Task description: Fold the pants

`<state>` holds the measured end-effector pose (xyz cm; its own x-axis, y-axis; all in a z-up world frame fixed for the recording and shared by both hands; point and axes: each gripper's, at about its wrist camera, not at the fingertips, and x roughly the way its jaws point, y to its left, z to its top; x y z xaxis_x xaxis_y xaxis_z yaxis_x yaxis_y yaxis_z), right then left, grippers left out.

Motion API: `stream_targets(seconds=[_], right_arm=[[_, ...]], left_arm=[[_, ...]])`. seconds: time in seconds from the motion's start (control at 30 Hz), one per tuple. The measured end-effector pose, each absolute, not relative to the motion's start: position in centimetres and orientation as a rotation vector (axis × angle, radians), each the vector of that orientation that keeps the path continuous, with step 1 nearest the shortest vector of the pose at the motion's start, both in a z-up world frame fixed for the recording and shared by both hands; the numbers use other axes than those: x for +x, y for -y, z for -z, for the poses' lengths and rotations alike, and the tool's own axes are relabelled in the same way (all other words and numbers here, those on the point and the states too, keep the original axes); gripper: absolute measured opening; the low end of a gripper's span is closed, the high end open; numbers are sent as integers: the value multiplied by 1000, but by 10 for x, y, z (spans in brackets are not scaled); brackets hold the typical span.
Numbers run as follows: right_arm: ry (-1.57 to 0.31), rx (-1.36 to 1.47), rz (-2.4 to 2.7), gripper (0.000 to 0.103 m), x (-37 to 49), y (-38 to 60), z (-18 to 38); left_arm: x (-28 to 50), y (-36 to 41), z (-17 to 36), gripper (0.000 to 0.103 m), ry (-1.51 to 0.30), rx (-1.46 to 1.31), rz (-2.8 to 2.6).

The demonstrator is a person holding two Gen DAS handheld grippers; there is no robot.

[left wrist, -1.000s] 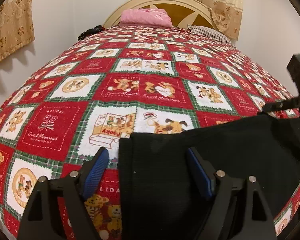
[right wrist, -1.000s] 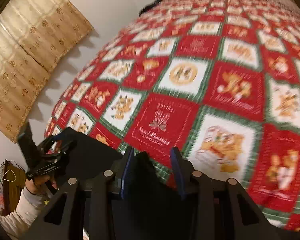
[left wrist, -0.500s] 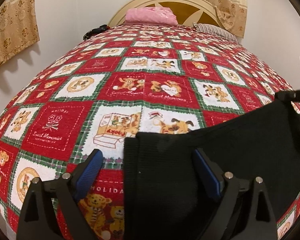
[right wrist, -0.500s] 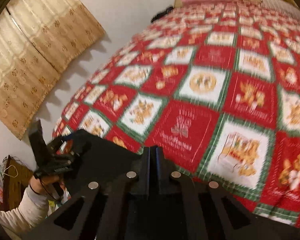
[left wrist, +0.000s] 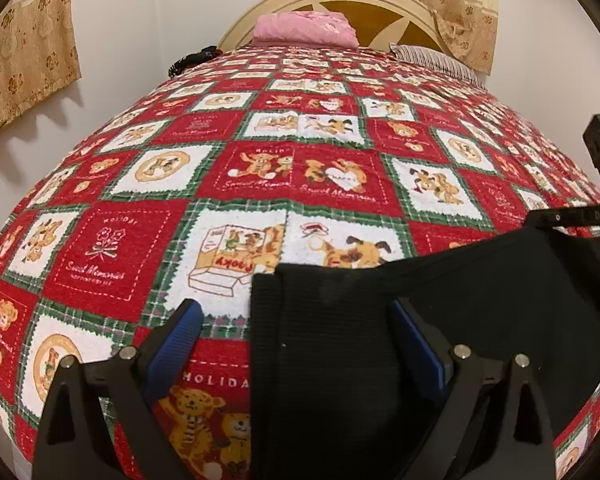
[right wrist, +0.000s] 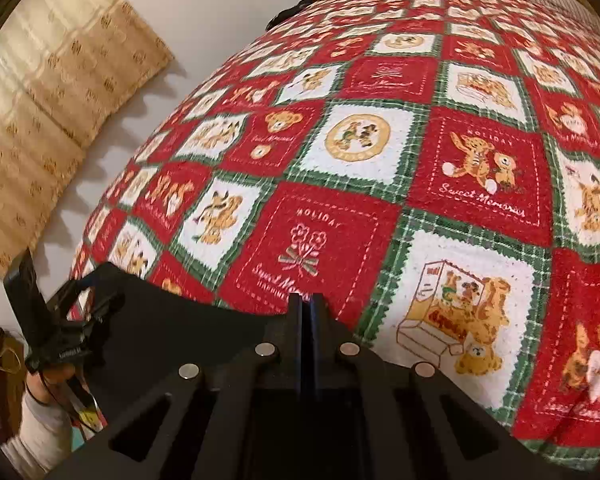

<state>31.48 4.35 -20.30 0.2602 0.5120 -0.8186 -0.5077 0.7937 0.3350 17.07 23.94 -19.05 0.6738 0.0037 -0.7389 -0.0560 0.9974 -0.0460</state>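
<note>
We're early in this fold, by our read: the black ribbed knit pants (left wrist: 440, 320) lie at the near end of the bed, their top edge running from about 6 o'clock out toward 3 o'clock in the left wrist view, and no tidy finished stack shows yet. The visible left border looks like a straight, doubled band, so some layering may be in place, but we can't say how many folds are done. What's left, as we judge it, is to carry an edge over and flatten the bundle.

Our left gripper (left wrist: 296, 338) stands wide apart, blue-padded fingers (left wrist: 176, 336) straddling the pants' left corner: one finger over the quilt, the other over the black cloth, nothing pinched. Our right gripper (right wrist: 306, 306) has its jaws pressed together at 6 o'clock of its own view, right at the pants' (right wrist: 204, 328) upper edge; a thin dark line sits between them, so we take it to be clamped on that hem, though the cloth inside the pinch is hard to see.

Textures now! The pants are matte, finely ribbed, limp and heavy-draping. Under them, the red, white and green patchwork quilt with teddy-bear prints (left wrist: 260, 168) looks nubby, like terry, and should grip the cloth a bit. Up at 12 o'clock, a folded pink blanket (left wrist: 306, 30) rests against the cream curved headboard (left wrist: 404, 4).
</note>
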Motion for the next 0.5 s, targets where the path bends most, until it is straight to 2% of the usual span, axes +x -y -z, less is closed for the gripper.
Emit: stream_targets(seconds=[0.03, 0.07, 0.1, 0.3, 0.5], right_arm=[[-1097, -18, -683, 11, 311, -44, 199], [-1068, -58, -667, 23, 302, -42, 192], [-1045, -74, -666, 27, 294, -39, 186], [-935, -176, -772, 28, 216, -28, 147], [-914, -400, -915, 28, 136, -53, 164]], left_arm=[[170, -241, 190, 97, -830, -79, -25], [170, -244, 190, 97, -829, -96, -17], [169, -245, 190, 97, -826, -105, -16], [172, -246, 189, 98, -838, -113, -13], [182, -247, 189, 101, -871, -100, -19]])
